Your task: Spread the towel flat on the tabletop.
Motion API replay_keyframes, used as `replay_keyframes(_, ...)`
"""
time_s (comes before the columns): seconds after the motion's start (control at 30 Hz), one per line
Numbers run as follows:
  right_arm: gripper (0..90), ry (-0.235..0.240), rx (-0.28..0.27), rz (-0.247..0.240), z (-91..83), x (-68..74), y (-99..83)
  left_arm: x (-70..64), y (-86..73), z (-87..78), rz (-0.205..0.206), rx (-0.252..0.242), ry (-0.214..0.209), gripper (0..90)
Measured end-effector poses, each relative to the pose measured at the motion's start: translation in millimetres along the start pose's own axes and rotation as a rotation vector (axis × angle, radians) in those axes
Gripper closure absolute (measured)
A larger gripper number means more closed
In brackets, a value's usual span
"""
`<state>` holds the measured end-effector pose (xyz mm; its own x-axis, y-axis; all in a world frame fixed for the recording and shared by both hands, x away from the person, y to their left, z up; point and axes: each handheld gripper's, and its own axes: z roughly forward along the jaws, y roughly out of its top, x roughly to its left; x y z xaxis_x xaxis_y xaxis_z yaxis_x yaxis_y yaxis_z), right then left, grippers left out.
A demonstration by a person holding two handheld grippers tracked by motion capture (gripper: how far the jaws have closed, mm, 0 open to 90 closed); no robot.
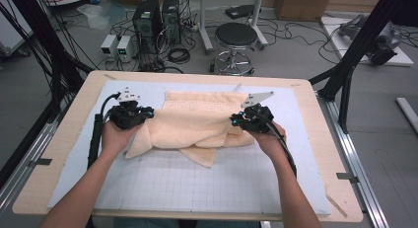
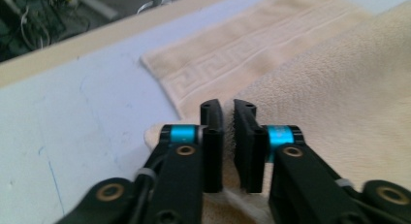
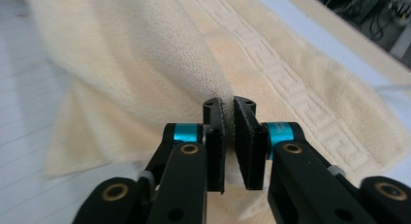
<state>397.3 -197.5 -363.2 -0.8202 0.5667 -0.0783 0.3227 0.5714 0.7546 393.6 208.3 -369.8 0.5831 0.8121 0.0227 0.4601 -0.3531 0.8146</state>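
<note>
A cream towel (image 1: 197,122) with a key-pattern border lies half folded on the white grid mat (image 1: 197,178). My left gripper (image 1: 146,113) is at the towel's left edge, its jaws shut on a fold of cloth (image 2: 252,95). My right gripper (image 1: 235,119) is at the towel's right edge, likewise shut on the cloth (image 3: 213,83). Both grippers hold the upper layer lifted slightly above the lower layer, whose patterned border (image 2: 228,54) (image 3: 291,83) lies flat beyond the jaws. A loose corner (image 1: 206,158) of towel hangs toward me.
The mat sits on a wooden table (image 1: 315,119). Beyond the far edge are a black stool (image 1: 235,38), computer towers (image 1: 148,18) and floor cables. Black frame posts (image 1: 355,50) stand at the table's right.
</note>
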Motion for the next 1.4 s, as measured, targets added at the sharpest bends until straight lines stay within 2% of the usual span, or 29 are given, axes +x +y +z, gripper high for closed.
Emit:
replay_keyframes(0.03, 74.0, -0.004, 0.007, 0.009, 5.5, -3.2, -1.3, 2.5, -0.9, 0.5, -0.001, 0.001, 0.005, 74.1)
replay_keyframes(0.1, 69.1, -0.005, 0.003, 0.02, 7.6, -6.1, -3.0, 8.7, -1.4, -5.6, -0.019, -0.017, -0.029, 70.0)
replay_keyframes(0.17, 64.1, 0.001, -0.022, 0.021, 1.2, -2.9, -2.6, 11.1, -1.3, -16.8, -0.024, -0.045, -0.029, 63.9)
replay_keyframes(0.27, 62.8, 0.026, -0.075, -0.005, -14.7, 9.9, 0.3, 11.2, -2.6, -35.2, -0.036, -0.091, -0.086, 60.0)
replay_keyframes(0.33, 62.4, 0.054, -0.103, -0.028, -22.8, 22.9, 1.3, 5.6, -5.9, -44.4, -0.009, -0.087, -0.124, 57.2)
replay_keyframes(0.4, 62.0, 0.084, -0.109, -0.073, -24.6, 41.3, 0.5, -4.6, -13.2, -50.7, 0.022, -0.093, -0.163, 55.7)
replay_keyframes(0.53, 62.1, 0.151, -0.092, -0.137, -13.6, 72.2, -8.1, -26.0, -41.0, -52.5, 0.083, -0.061, -0.23, 54.3)
replay_keyframes(0.57, 62.6, 0.171, -0.078, -0.15, -9.0, 78.6, -10.4, -30.4, -48.7, -50.2, 0.102, -0.042, -0.235, 54.3)
replay_keyframes(0.63, 63.2, 0.192, -0.068, -0.177, 1.1, 89.8, -15.1, -35.0, -63.4, -42.1, 0.129, 0.003, -0.225, 54.3)
replay_keyframes(0.67, 63.2, 0.199, -0.036, -0.179, 8.7, 92.9, -16.7, -35.0, -68.1, -37.7, 0.127, 0.019, -0.223, 54.3)
replay_keyframes(0.77, 63.2, 0.232, 0.008, -0.171, 29.5, 95.0, -21.6, -34.5, -75.6, -24.8, 0.127, 0.052, -0.206, 54.1)
replay_keyframes(0.93, 66.2, 0.267, 0.08, -0.168, 55.5, 96.0, -26.9, -35.8, -77.6, -10.9, 0.132, 0.058, -0.176, 61.3)
replay_keyframes(1.0, 72.9, 0.275, 0.11, -0.165, 63.6, 96.8, -29.7, -36.9, -76.9, -10.0, 0.146, 0.061, -0.17, 67.4)
replay_keyframes(1.03, 76.3, 0.29, 0.095, -0.149, 64.3, 95.7, -30.4, -37.0, -76.5, -10.2, 0.137, 0.062, -0.171, 71.7)
replay_keyframes(1.07, 83.5, 0.298, 0.094, -0.14, 64.2, 96.0, -30.9, -36.9, -75.9, -11.0, 0.131, 0.055, -0.174, 75.7)
replay_keyframes(1.1, 86.0, 0.309, 0.093, -0.153, 63.7, 96.1, -30.9, -37.0, -75.2, -12.6, 0.123, 0.052, -0.171, 79.0)
replay_keyframes(1.17, 87.3, 0.304, 0.096, -0.178, 60.1, 98.6, -29.7, -38.1, -73.1, -19.1, 0.118, 0.038, -0.161, 81.3)
replay_keyframes(1.23, 87.4, 0.332, 0.073, -0.164, 52.1, 98.1, -28.8, -40.0, -69.8, -31.3, 0.109, 0.003, -0.164, 82.5)
replay_keyframes(1.3, 87.4, 0.336, 0.05, -0.183, 37.3, 100.8, -27.3, -41.8, -64.9, -46.8, 0.116, -0.022, -0.176, 83.0)
replay_keyframes(1.4, 87.4, 0.358, 0.0, -0.204, 5.2, 108.8, -26.6, -44.9, -56.9, -72.1, 0.124, -0.064, -0.188, 83.2)
